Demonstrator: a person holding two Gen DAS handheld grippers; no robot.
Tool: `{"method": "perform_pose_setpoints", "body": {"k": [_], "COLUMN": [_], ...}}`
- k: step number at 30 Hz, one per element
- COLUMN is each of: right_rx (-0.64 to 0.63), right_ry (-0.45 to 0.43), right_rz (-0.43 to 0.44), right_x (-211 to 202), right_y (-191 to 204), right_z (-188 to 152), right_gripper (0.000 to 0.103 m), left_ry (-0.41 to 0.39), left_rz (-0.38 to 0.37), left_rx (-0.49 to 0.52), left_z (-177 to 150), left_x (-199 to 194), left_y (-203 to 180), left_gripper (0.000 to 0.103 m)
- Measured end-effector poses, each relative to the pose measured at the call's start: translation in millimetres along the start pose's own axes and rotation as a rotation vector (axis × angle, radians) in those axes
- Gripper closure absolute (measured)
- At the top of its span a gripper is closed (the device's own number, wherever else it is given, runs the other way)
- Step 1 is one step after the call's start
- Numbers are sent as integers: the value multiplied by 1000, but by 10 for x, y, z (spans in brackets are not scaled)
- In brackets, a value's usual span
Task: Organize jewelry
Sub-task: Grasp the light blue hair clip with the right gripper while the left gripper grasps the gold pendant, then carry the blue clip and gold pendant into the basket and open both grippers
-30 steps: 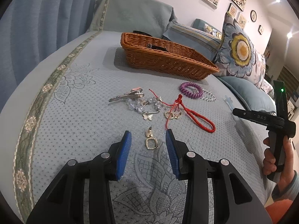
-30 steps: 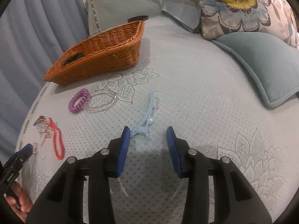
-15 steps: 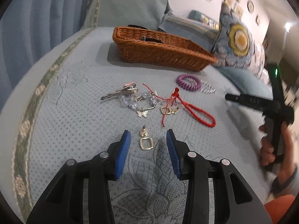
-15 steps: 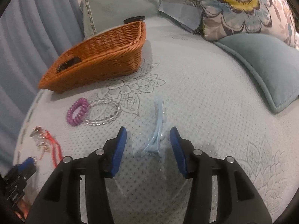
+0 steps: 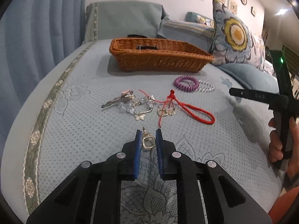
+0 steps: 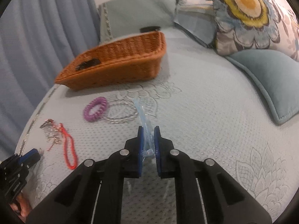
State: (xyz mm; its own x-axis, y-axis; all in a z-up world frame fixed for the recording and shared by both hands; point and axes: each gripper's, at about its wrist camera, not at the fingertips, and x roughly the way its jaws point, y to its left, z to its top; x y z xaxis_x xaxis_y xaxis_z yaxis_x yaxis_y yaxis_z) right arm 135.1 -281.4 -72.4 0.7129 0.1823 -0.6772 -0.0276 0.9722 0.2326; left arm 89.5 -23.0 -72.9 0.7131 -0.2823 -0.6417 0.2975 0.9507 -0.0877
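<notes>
On the bed, going from the left edge across: a silver hair clip lies beside a clear bead bracelet with a butterfly charm, and just right of those a red cord loop trails toward the pillows, with a pair of small gold earrings lying on its knotted end. Nearer the camera, the left claw has just been closing, and its blue pads now clench the sides of a gold square earring, which rests low on the bedspread between them. Behind this cluster stands the wicker basket, with a dark item inside at its far end.

Further right, a purple coil hair tie lies touching a clear bead bracelet. Just beside that bracelet a pale blue translucent hair clip runs back between the right claw's pads — this claw too has just been closing and is now clamped on the clip's near end, the far tip pointing toward the basket. In the left wrist view a hand grips the right tool's handle at the far right, beyond which sit a teal cushion and a flowered pillow.
</notes>
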Motion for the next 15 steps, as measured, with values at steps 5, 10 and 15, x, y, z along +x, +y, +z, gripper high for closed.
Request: {"method": "perform_pose_setpoints", "body": {"k": [5, 10, 15], "right_rx": [-22, -27, -44], "right_ry": [-38, -85, -100], "right_rz": [27, 67, 67], "right_x": [-79, -175, -218], "right_y": [47, 40, 82], "right_z": [-10, -31, -30], "right_gripper": [94, 94, 94], "left_ry": [-20, -50, -74], "left_rz": [-11, -17, -30], "left_rx": [-11, -30, -31], "left_z": [-2, -6, 27], "left_x": [-34, -90, -143], "left_y": [12, 37, 27], "left_gripper": [90, 90, 90]}}
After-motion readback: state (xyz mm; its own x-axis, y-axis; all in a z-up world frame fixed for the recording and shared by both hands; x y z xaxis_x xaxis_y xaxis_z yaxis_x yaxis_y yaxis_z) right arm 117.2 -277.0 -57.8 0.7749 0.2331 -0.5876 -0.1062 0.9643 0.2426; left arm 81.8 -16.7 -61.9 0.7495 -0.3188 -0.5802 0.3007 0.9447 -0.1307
